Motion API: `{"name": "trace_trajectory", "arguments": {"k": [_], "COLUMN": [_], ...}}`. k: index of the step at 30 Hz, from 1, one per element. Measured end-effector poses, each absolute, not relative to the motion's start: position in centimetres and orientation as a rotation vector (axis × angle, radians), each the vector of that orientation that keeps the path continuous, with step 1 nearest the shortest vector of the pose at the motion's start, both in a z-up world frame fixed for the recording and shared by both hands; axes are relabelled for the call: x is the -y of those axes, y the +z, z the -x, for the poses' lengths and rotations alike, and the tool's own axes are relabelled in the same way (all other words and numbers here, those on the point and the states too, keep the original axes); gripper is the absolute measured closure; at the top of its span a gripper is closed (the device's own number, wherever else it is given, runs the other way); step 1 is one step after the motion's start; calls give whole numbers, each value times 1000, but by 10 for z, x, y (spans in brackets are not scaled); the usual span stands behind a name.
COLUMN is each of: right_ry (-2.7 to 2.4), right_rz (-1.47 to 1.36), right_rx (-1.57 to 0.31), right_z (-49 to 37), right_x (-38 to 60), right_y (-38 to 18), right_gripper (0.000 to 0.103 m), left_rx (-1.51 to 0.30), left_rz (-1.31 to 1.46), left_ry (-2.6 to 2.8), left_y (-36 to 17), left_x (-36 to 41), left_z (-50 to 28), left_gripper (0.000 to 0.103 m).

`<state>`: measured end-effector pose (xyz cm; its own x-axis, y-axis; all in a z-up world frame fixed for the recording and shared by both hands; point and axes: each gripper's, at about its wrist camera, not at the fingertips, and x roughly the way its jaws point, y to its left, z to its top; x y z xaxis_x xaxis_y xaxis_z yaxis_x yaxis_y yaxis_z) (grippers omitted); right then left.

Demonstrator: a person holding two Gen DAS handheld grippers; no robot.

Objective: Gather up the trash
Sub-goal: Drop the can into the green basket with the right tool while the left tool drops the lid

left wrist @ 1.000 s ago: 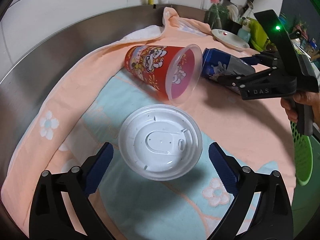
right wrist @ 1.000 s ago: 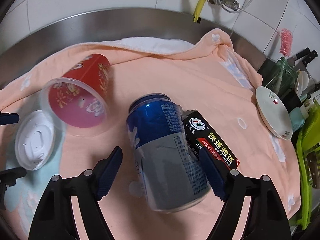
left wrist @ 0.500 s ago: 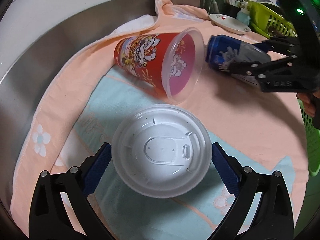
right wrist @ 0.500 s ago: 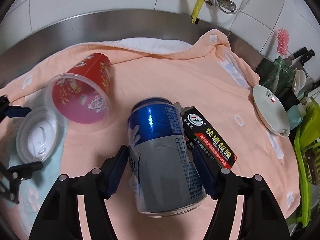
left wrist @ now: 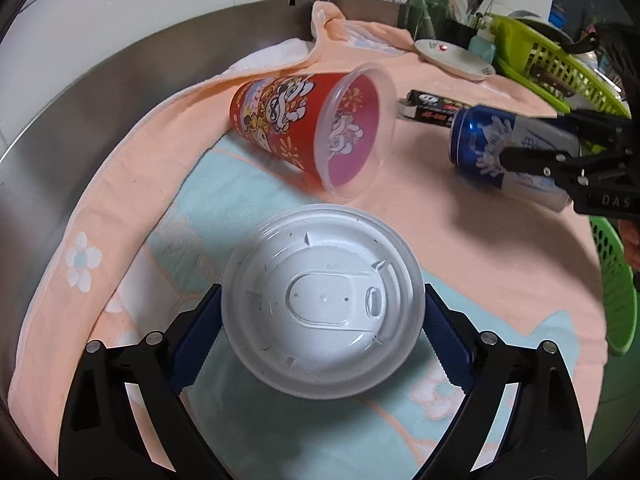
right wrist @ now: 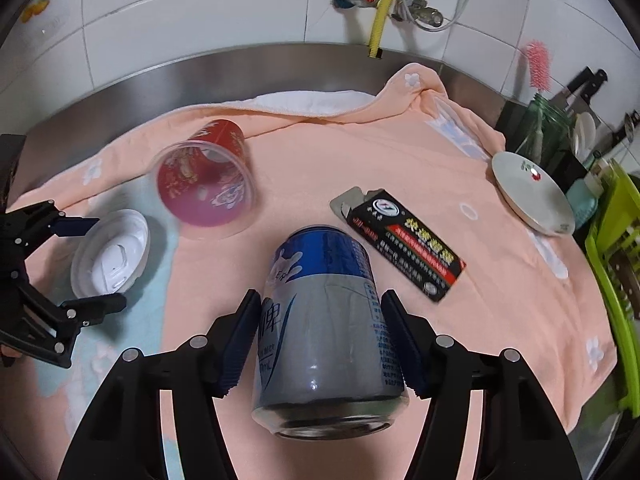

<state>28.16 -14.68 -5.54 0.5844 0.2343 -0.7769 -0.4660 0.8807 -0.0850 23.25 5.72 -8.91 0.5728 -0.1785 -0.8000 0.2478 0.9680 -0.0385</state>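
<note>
The right tongs (right wrist: 322,334) pinch the blue and grey drink can (right wrist: 326,332) across its middle, one blue pad on each side of the barrel; their jaws have just been closing with the can between them, and it looks raised a little off the peach towel (right wrist: 460,344), its shadow lying apart from it. The can's long axis runs along the tongs' line, one rim at the camera, the other end aimed away toward the black carton (right wrist: 404,242) that lies flat just beyond; I judge it light and thin-walled, smooth metal, easy to dent, so mid-barrel with modest squeeze suits it.

The left tongs (left wrist: 322,332) bracket the white plastic lid (left wrist: 322,312) at opposite edges; their jaws have just been closing, wide still, and the pads seem to press its rim. The lid sits underside up, over the pale blue patch of the towel; it is featherlight and springy and may pop out if squeezed hard.

Beyond it the red printed cup (left wrist: 308,130) lies on its side, mouth toward the lid, base toward the steel back edge of the desk (left wrist: 100,92); flimsy, best taken across the wall near the rim.
</note>
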Motion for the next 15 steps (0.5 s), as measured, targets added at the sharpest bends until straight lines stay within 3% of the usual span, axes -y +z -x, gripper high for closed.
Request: {"name": "trace_trajectory", "arguments": {"k": [15], "right_ry": [355], "right_rz": [176], "right_rx": [-768], "right_z": [-197], "right_x": [211], "right_y": [-18], "right_gripper": [44], "left_rx": [-839], "left_rz": [-49], "left_ry": [-357], "left_y": [-52], "left_x": [-15], "left_z": [-173], "left_gripper": [11]}}
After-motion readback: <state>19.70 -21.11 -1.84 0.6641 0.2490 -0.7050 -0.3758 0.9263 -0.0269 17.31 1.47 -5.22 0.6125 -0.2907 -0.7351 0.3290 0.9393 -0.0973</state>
